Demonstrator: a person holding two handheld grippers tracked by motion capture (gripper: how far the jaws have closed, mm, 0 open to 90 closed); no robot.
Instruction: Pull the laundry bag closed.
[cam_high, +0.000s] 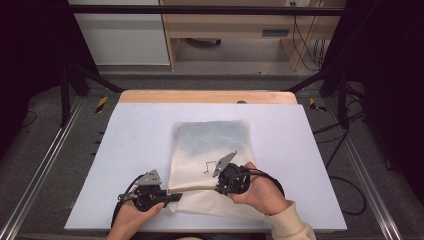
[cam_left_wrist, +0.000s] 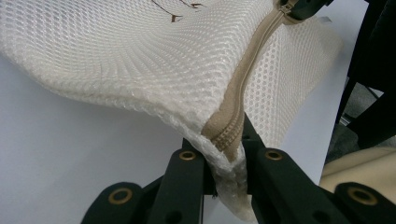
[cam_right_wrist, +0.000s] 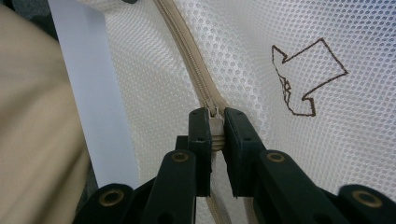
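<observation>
A cream mesh laundry bag (cam_high: 210, 150) lies on the white table (cam_high: 130, 135), with a beige zipper (cam_high: 197, 189) running along its near part. My left gripper (cam_high: 172, 196) is shut on the bag's left corner at the zipper's end (cam_left_wrist: 226, 140), lifting the mesh a little. My right gripper (cam_high: 220, 189) is shut on the zipper pull (cam_right_wrist: 215, 128), partway along the beige zipper (cam_right_wrist: 187, 51). A brown arrow outline (cam_right_wrist: 303, 77) is drawn on the mesh beside it. The bag (cam_left_wrist: 140, 60) bulges up ahead of the left jaws.
The person's cream sleeve (cam_high: 292, 222) reaches in at the bottom right. A wooden strip (cam_high: 207, 96) edges the table's far side. Metal frame rails (cam_high: 45, 165) run along both sides, with cables (cam_high: 345, 175) on the floor at the right.
</observation>
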